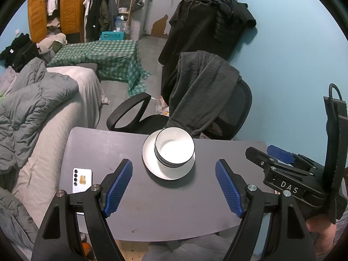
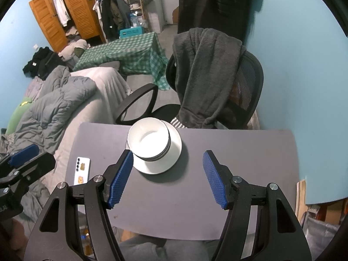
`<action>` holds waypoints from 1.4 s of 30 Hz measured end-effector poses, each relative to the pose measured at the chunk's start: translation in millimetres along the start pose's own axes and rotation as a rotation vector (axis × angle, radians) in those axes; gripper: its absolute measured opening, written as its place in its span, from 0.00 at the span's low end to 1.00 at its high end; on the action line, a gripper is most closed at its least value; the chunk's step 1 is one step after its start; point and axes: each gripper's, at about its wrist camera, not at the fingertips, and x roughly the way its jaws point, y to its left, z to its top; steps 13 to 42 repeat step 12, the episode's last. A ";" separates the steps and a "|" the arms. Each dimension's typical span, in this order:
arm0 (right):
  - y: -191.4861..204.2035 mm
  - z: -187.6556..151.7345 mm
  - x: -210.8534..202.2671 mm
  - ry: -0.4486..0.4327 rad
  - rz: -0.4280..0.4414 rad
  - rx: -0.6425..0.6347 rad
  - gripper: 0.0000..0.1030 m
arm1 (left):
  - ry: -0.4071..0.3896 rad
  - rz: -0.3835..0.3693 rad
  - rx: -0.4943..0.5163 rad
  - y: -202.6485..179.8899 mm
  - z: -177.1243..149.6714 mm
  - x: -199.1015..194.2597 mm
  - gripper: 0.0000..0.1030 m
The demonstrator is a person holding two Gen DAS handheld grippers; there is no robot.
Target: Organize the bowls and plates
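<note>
Already the crockery looks gathered: a stack of white bowls (image 1: 175,150) with dark rims sits nested on a white plate (image 1: 150,163), just above the centre of the left wrist frame and near the far edge of the grey counter (image 1: 174,206). In the right wrist view the same bowls (image 2: 150,141) and plate (image 2: 176,152) lie left of centre, close by the tip of the left-hand blue pad. How many bowls are in the stack I cannot count for certain. The left claw (image 1: 174,187) hangs released at the bottom of its frame, blue pads spread wide with nothing between them, short of the plate. The right claw (image 2: 166,178) is likewise released and empty, its pads apart over bare counter, and its body shows at the right edge of the left wrist view. A white phone (image 1: 82,179) lies at the lower left of the counter, well apart from the dishes, and a black office chair (image 1: 235,113) draped with a grey fleece stands behind the counter. I judge the stacking step done or nearly so, with no loose dish in sight. If anything remains, the next move would call for either claw to reach forward and close on the plate's rim without tipping the bowls.
</note>
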 end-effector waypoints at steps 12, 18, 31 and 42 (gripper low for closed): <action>0.3 -0.5 -0.5 0.000 -0.001 -0.001 0.63 | -0.019 0.002 0.004 0.0 -2.6 -3.3 0.77; 0.3 -0.5 -0.5 0.000 -0.001 -0.001 0.63 | -0.019 0.002 0.004 0.0 -2.6 -3.3 0.77; 0.3 -0.5 -0.5 0.000 -0.001 -0.001 0.63 | -0.019 0.002 0.004 0.0 -2.6 -3.3 0.77; 0.3 -0.5 -0.5 0.000 -0.001 -0.001 0.63 | -0.019 0.002 0.004 0.0 -2.6 -3.3 0.77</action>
